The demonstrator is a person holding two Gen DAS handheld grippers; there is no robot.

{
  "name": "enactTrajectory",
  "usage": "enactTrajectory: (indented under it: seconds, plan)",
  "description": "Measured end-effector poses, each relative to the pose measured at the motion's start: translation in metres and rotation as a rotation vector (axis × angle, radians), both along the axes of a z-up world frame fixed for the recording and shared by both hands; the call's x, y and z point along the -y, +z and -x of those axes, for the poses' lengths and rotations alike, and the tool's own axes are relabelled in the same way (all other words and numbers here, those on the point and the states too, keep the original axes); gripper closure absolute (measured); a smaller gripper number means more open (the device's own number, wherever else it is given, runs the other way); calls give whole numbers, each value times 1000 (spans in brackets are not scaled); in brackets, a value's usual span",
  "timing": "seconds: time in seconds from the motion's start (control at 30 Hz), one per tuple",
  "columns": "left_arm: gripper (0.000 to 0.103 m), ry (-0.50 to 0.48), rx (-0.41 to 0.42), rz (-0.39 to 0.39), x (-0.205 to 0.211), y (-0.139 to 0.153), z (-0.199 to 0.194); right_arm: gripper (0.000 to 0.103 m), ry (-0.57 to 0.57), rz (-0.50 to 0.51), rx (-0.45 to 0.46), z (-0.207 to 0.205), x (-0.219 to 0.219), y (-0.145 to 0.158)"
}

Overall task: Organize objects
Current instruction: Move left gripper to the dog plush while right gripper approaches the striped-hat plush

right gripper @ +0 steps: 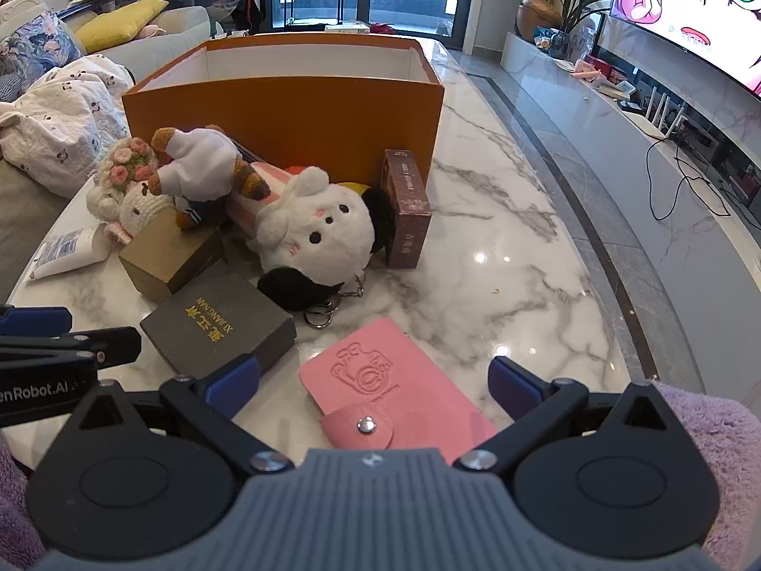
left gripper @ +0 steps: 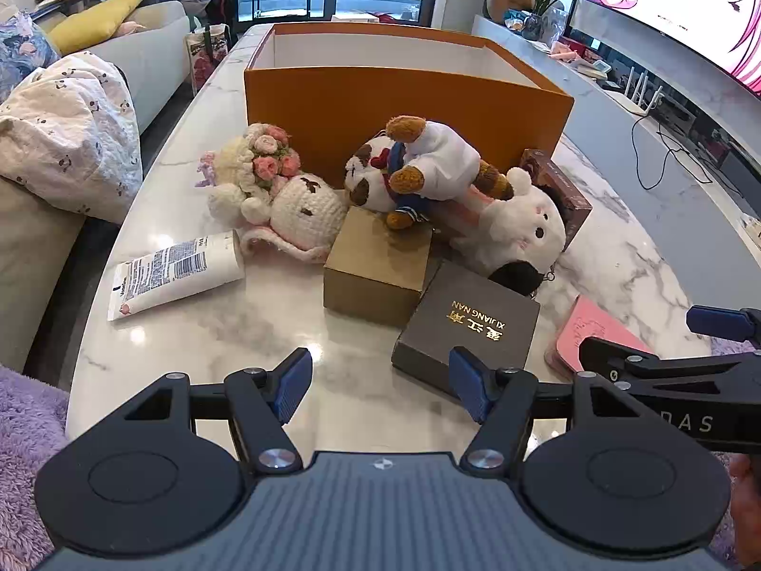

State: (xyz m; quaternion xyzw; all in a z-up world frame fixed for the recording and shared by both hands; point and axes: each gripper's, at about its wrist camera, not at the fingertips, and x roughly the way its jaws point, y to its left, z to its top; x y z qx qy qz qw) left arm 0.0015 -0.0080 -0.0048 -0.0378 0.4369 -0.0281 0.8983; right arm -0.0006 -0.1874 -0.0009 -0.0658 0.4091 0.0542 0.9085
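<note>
An open orange box (left gripper: 404, 114) (right gripper: 285, 114) stands at the back of the marble table (left gripper: 214, 347) (right gripper: 499, 219). In front of it lie a crochet bunny with flowers (left gripper: 285, 200), a bear in a white shirt (left gripper: 428, 162) (right gripper: 200, 162), a white plush (left gripper: 518, 228) (right gripper: 314, 233), a tan box (left gripper: 375, 266) (right gripper: 166, 257), a dark grey box (left gripper: 471, 328) (right gripper: 219, 328), a brown box (right gripper: 406, 209), a white tube (left gripper: 176, 271) and a pink card wallet (right gripper: 385, 380). My left gripper (left gripper: 380, 383) is open and empty near the grey box. My right gripper (right gripper: 375, 385) is open, either side of the pink wallet.
A sofa with a panda-print blanket (left gripper: 66, 133) runs along the left. A TV (right gripper: 689, 9) and a low console with cables stand on the right. A purple fluffy fabric (right gripper: 704, 438) lies at the near edge.
</note>
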Motion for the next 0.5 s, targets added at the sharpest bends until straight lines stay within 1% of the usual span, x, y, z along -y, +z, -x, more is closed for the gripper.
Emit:
enactTrajectory:
  seconds: [0.3,0.37,0.4,0.47,0.5]
  plan:
    - [28,-8,6,4,1,1,2,1,5,-6,-2,2,-1,-1]
    - [32,-19,12,15,0,2,3,1,11,-19,0,2,0,-1]
    - [38,-29,19,26,0,3,3,1,18,-33,5,2,1,-1]
    - [41,-49,34,46,0,5,4,1,34,-68,24,3,3,1]
    - [46,-56,41,48,0,6,4,1,39,-83,37,4,4,2]
